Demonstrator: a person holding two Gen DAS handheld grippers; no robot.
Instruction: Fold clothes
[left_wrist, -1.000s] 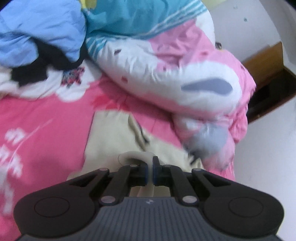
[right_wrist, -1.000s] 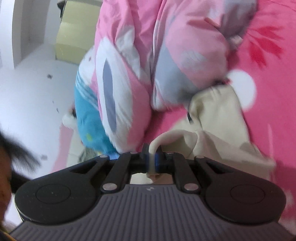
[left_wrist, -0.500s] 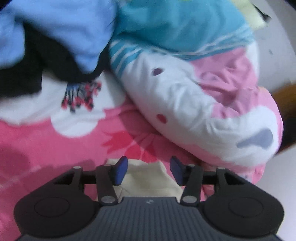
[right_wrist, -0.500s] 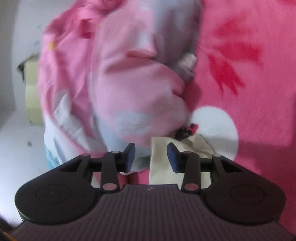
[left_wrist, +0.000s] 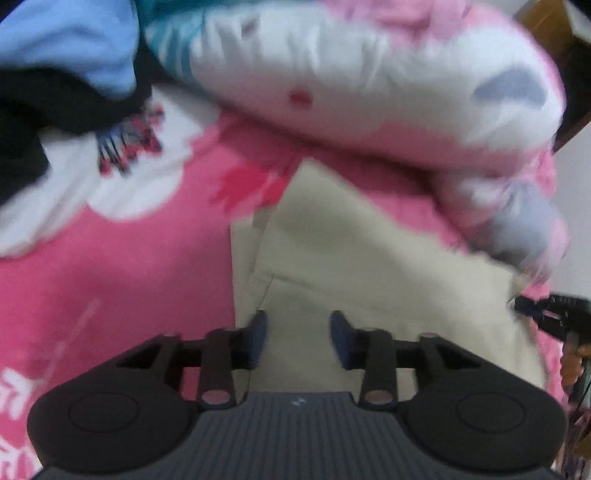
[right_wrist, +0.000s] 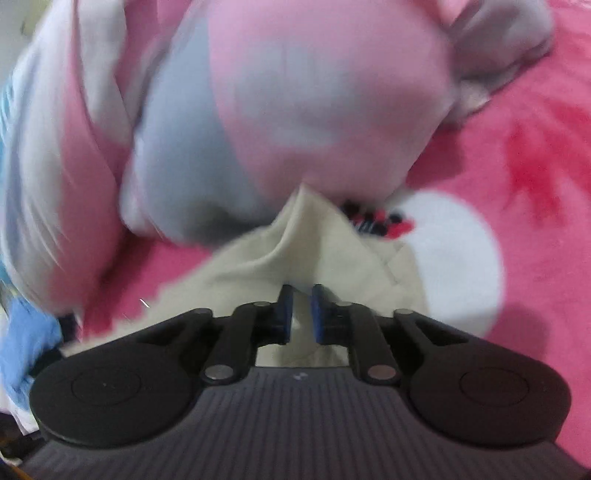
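L gripper (left_wrist: 298, 338): jaws wide apart, nothing between them; blue pads (left_wrist: 258, 334) hang just above the cream garment (left_wrist: 369, 266), contact not confirmable due to blur. R gripper (right_wrist: 300, 314): jaws nearly closed, narrow gap, a raised ridge of the cream garment (right_wrist: 314, 243) runs into that gap; whether the pads actually pinch it, cannot tell. Garment lies mostly flat on the pink floral bedsheet (left_wrist: 122, 273), with a fold line across its middle. Far edge touches the rolled pink/white quilt (left_wrist: 369, 81), which blocks the far side. Open sheet area to the garment's left. Blue and black clothes (left_wrist: 74, 66) piled at far left, apart from the garment. In the L view the other gripper (left_wrist: 550, 317) sits at the garment's right edge.
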